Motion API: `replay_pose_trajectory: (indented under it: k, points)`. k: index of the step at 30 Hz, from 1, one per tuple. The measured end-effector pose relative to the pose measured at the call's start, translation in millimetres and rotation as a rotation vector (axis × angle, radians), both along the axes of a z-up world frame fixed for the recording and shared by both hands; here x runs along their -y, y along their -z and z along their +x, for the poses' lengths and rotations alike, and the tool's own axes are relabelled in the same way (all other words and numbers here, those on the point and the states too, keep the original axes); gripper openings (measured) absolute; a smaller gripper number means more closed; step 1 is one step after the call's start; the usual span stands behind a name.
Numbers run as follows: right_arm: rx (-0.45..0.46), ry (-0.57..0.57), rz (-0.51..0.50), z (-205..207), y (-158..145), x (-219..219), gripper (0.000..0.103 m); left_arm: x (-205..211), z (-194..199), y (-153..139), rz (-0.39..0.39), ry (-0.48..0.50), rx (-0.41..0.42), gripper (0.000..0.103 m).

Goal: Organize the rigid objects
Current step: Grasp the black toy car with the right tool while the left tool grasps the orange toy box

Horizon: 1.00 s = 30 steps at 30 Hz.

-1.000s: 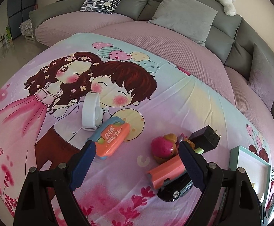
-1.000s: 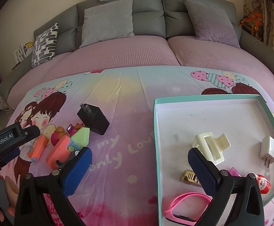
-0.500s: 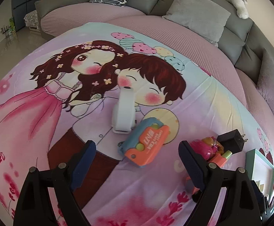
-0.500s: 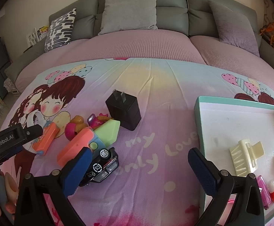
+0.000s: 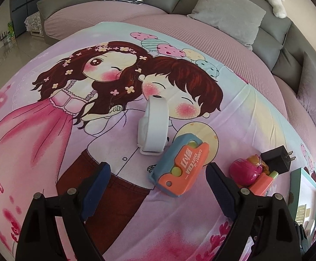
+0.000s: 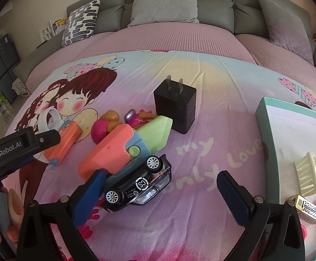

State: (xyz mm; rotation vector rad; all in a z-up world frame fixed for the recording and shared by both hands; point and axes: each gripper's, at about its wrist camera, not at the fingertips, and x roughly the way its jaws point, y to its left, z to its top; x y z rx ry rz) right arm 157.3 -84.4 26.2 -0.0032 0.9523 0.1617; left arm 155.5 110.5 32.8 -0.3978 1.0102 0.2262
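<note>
My left gripper is open and empty, just short of an orange-and-blue carrot-knife toy with a white wristband behind it. My right gripper is open and empty over a black toy car. Behind the car lie a larger orange, blue and green carrot toy, a pink ball figure and a black charger. The small carrot-knife toy and the wristband show at the left. The teal-rimmed tray at the right holds a cream hair clip and a gold lighter.
The objects lie on a cartoon-print sheet over a pink sofa bed. Grey cushions line the back. The left gripper's body and the hand holding it show at the left of the right wrist view. The tray's corner shows at the left wrist view's right edge.
Both grippers moved left over the sheet. The left one came up to the small carrot-knife toy; the right one left the tray and came over the toy car. Both stayed open.
</note>
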Motion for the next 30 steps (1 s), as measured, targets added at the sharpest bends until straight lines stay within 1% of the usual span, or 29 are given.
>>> replay_pose_trajectory:
  k: [3, 9, 13, 17, 20, 22, 23, 25, 26, 27, 28, 29, 30]
  points:
    - [-0.005, 0.003, -0.002, -1, 2, 1, 0.103, 2, 3, 5, 0.005, 0.011, -0.009, 0.09]
    - [-0.046, 0.073, -0.004, -1, 7, 17, 0.103, 3, 7, 11, 0.036, 0.007, -0.012, 0.09]
    - [-0.043, 0.101, -0.01, 0, 7, 22, 0.103, 4, 10, 12, 0.05, 0.006, -0.004, 0.09]
    - [-0.029, 0.086, -0.002, 0, 7, 18, 0.102, 9, 15, 13, 0.073, 0.008, 0.0, 0.09]
    - [-0.016, 0.064, -0.001, 1, 8, 12, 0.099, 14, 17, 14, 0.08, 0.023, 0.005, 0.089]
    - [-0.016, 0.045, 0.003, 1, 8, 9, 0.093, 16, 18, 15, 0.074, 0.031, 0.005, 0.089]
    - [-0.019, 0.04, 0.014, 1, 8, 9, 0.092, 17, 18, 15, 0.073, 0.035, 0.003, 0.089]
    - [-0.02, 0.036, 0.022, 1, 8, 8, 0.088, 19, 18, 14, 0.075, 0.044, 0.008, 0.083]
    - [-0.018, 0.03, 0.025, 0, 7, 8, 0.086, 19, 19, 14, 0.075, 0.047, 0.01, 0.076]
    - [-0.017, 0.027, 0.027, 0, 7, 7, 0.08, 20, 19, 14, 0.078, 0.05, 0.011, 0.068]
    - [-0.016, 0.025, 0.026, 0, 7, 7, 0.076, 22, 19, 13, 0.083, 0.055, 0.011, 0.066]
    - [-0.015, 0.023, 0.027, -1, 6, 7, 0.074, 23, 20, 13, 0.085, 0.062, 0.013, 0.063]
    - [-0.016, 0.02, 0.031, -1, 6, 7, 0.068, 25, 19, 13, 0.085, 0.069, 0.015, 0.059]
